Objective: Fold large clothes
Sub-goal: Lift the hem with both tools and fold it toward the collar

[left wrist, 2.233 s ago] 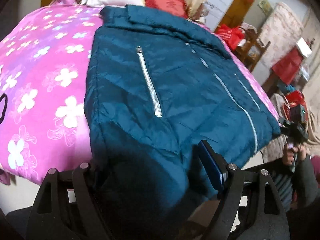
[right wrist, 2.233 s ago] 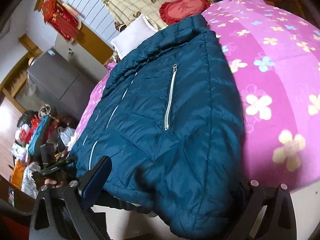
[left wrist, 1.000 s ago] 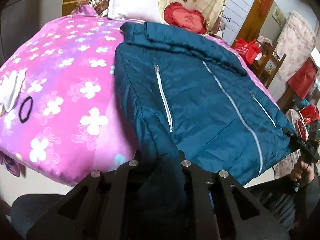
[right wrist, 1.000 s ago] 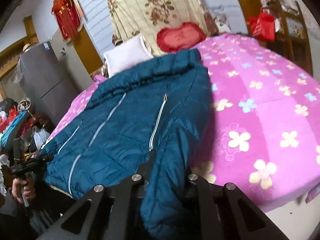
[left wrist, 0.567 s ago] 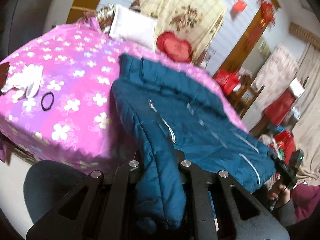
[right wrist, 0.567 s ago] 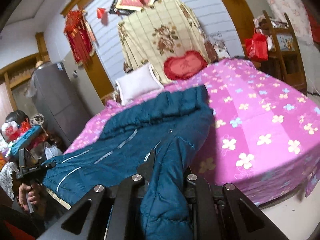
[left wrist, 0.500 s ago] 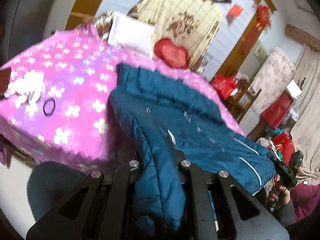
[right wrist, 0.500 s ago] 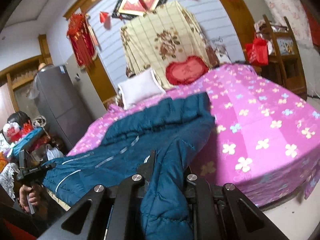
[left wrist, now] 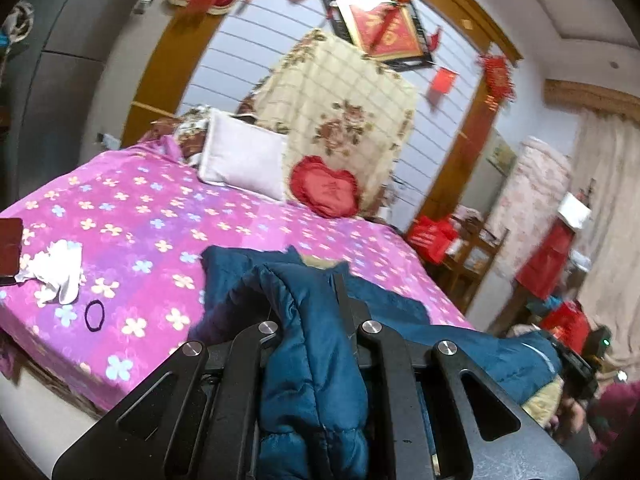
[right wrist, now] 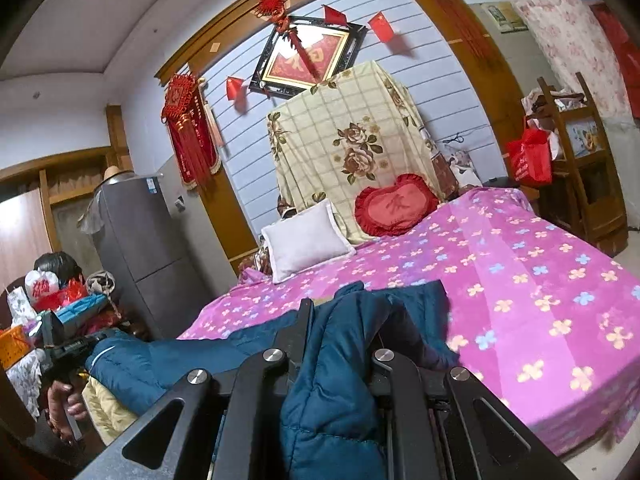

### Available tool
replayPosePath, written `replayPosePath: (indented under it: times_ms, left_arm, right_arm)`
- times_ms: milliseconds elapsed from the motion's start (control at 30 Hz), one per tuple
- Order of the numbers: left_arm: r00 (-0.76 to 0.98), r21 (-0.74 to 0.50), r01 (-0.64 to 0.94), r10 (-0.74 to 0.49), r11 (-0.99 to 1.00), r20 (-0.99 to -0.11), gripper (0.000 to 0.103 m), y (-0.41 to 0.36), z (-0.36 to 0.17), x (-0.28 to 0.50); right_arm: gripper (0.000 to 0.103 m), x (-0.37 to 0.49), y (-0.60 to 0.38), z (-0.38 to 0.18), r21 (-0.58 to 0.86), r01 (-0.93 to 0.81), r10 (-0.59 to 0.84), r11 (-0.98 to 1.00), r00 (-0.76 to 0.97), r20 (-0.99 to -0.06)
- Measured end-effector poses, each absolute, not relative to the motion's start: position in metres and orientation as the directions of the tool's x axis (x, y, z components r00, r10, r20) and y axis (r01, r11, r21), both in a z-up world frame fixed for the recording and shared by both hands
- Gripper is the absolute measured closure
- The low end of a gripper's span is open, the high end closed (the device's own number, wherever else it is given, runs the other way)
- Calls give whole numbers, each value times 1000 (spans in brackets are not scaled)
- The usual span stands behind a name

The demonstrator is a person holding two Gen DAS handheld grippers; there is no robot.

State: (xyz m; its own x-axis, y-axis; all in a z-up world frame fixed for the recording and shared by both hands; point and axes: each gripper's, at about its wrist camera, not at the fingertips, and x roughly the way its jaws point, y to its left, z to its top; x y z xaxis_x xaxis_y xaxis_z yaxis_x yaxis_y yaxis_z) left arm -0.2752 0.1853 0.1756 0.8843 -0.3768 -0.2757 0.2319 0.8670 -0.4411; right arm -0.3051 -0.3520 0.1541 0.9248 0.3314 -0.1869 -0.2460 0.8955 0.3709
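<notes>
Your jacket (left wrist: 316,360) is a teal quilted puffer, bunched and lifted off the near edge of the bed (left wrist: 132,220). From the left wrist view one corner rises in a hump between the claw fingers, with a loose tail hanging down toward the camera. The rest trails right and low to the other claw, with a pale zipper line visible near that end. A strip of tan lining shows at the far fold. From the right wrist view it's the same picture mirrored: jacket (right wrist: 332,380) humped up at the fingers, body sagging off the bed's left edge toward your other hand.

Your left claw (left wrist: 316,324) is clenched on the jacket, fingers nearly together with thick fabric pinched between them. Your right claw (right wrist: 332,344) is likewise clamped tight on the jacket's opposite corner, cloth filling the narrow gap.

Bed has a pink flower-print cover. White pillow (left wrist: 244,156) and red heart cushion (left wrist: 324,192) sit at the head end, well apart from the jacket. A white cloth (left wrist: 56,268) and black hair tie (left wrist: 95,315) lie on the bed's left side, near each other, clear of the jacket.
</notes>
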Motion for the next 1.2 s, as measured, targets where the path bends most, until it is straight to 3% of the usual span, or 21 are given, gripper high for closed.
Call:
replayPosePath:
  times_ms: [233, 433, 700, 1200]
  left_arm:
    - [944, -345, 127, -220, 930, -246, 93, 162, 189, -215]
    - [962, -244, 32, -96, 969, -255, 93, 138, 172, -117]
    - [866, -244, -126, -13, 962, -500, 93, 124, 98, 30]
    - [728, -207, -190, -3, 960, -685, 89, 106, 18, 118]
  right_arm:
    - [91, -228, -348, 165, 371, -182, 248, 911, 959, -137]
    - [91, -127, -347, 154, 368, -70, 142, 927, 974, -174]
    - [91, 6, -348, 95, 377, 93, 72, 922, 912, -403]
    - [90, 92, -354, 17, 358, 195, 75, 913, 783, -618]
